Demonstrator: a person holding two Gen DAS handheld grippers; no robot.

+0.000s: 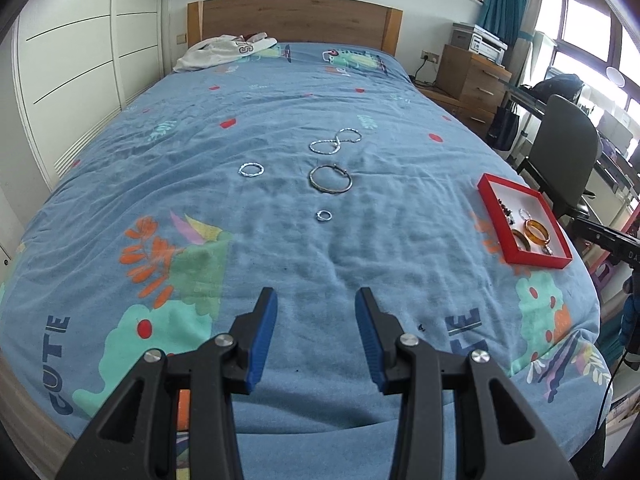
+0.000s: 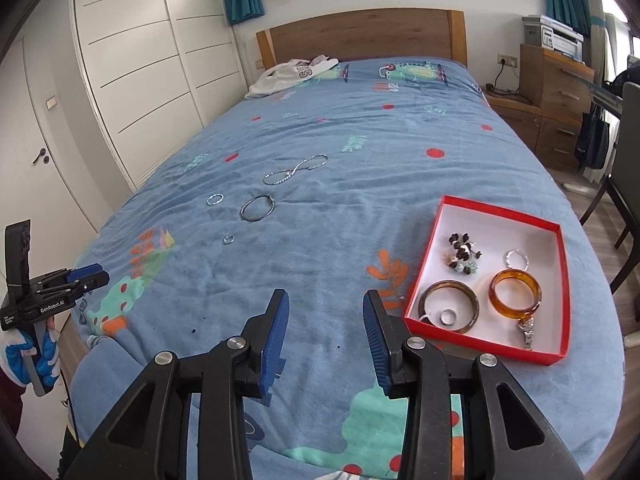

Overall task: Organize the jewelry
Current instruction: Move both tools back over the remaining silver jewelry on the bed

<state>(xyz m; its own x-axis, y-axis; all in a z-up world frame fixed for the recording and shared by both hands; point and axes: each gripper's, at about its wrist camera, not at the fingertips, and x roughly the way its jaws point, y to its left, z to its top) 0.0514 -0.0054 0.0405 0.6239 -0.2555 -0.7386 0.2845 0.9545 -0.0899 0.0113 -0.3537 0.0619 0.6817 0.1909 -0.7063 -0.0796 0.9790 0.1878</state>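
Note:
Loose silver jewelry lies mid-bed: a small ring [image 1: 324, 216] [image 2: 228, 239], a large hoop bangle [image 1: 331, 179] [image 2: 258, 208], a small twisted bracelet [image 1: 251, 169] [image 2: 215, 199] and a chain [image 1: 335, 141] [image 2: 295, 169] in a figure eight. At the bed's right edge, a red tray [image 1: 494, 216] [image 2: 488, 346] holds an amber bangle [image 2: 515, 292], a brown bangle [image 2: 448, 306], a ring [image 2: 448, 317], dark beads [image 2: 463, 254] and a silver hoop [image 2: 517, 259]. My left gripper [image 1: 316, 300] [image 2: 86, 274] hovers open and empty near the foot of the bed. My right gripper [image 2: 326, 302] is open and empty, just left of the tray.
A blue printed bedspread [image 1: 280, 260] covers the bed, with white clothing [image 1: 224, 52] by the wooden headboard [image 1: 296, 20]. White wardrobe doors [image 2: 132, 80] line the left side. A wooden drawer unit [image 2: 556, 88], a chair [image 1: 568, 152] and a desk stand to the right.

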